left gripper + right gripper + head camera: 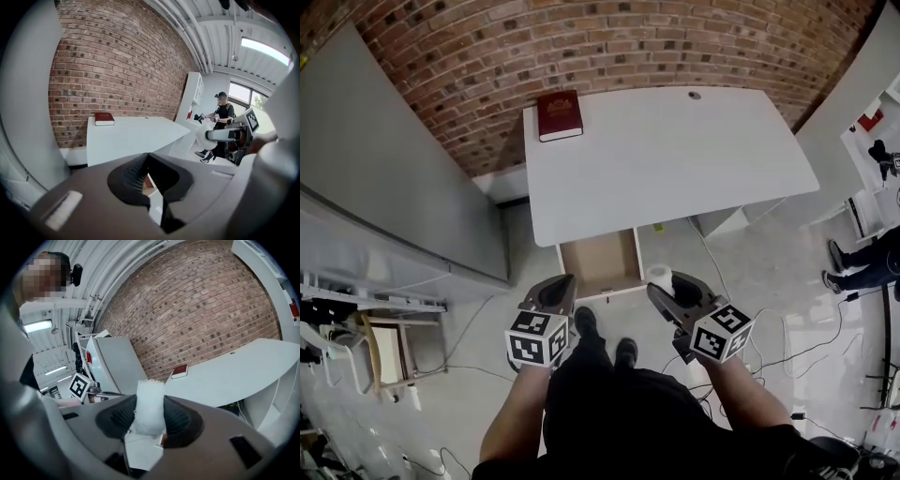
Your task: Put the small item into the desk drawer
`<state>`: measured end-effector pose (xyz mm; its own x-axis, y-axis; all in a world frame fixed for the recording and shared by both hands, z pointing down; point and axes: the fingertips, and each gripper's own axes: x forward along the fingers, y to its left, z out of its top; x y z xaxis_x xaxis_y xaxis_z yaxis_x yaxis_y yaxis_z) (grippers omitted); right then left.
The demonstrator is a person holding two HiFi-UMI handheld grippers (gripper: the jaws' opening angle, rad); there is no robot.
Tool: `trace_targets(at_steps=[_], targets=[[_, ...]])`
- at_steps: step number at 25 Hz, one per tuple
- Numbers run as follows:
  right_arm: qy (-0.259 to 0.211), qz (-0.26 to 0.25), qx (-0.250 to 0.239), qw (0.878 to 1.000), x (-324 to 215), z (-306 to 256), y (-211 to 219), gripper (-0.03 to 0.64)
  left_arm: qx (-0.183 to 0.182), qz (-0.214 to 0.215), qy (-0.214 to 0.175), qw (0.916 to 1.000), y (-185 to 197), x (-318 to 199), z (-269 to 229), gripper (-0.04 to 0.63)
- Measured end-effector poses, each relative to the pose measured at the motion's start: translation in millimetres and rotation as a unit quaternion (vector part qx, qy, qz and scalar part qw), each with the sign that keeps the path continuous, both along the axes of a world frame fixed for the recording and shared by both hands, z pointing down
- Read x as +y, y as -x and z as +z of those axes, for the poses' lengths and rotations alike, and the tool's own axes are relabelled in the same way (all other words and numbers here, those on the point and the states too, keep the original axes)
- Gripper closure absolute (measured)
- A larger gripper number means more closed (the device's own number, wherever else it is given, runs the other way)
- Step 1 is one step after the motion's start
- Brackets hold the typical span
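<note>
the right tool [151,414] is clamped on a white roll [150,397]: the two dark ribbed pads press its sides, one on each flank. the roll stands upright in the grip, its lower part sunk between the pads and its upper part sticking out above them. it is small and soft-looking, with a fuzzy, fibrous skin and a ragged top edge, plain white all over.

the left tool [149,157] has its jaws together, the tips meeting in a line.

from the head view both tools are held side by side in front of the person's body, over the floor [769,272]. the roll sits at the tip of the right tool, just beside the front right corner of the drawer [600,264] and outside it. the left tool's tip is near the drawer's front left corner.

the drawer is pulled out from under the near edge of the white surface [675,159]; its inside is brown.

on the far left corner of the surface lies a red book [559,115], flat. behind it runs a brick wall [609,47]. a person [223,117] stands off to the right, well apart from the surface.
</note>
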<state>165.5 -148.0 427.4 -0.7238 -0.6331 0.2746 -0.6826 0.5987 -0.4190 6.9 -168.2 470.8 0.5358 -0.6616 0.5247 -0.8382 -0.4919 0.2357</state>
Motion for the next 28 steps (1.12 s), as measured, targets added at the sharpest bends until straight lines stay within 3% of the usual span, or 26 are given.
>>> trace_targets(at_steps=[10, 17, 28], targets=[[0.029, -0.049, 0.031, 0.998, -37, 46, 20, 0.456, 0.002, -0.024, 0.024, 0.9994, 4, -23, 38, 0.583], [0.075, -0.102, 0.082, 0.989, -42, 106, 46, 0.456, 0.014, -0.046, 0.056, 0.9973, 20, -28, 85, 0.583], [0.101, -0.141, 0.104, 0.979, -51, 155, 88, 0.456, 0.030, -0.055, 0.088, 0.9942, 33, -34, 139, 0.583]])
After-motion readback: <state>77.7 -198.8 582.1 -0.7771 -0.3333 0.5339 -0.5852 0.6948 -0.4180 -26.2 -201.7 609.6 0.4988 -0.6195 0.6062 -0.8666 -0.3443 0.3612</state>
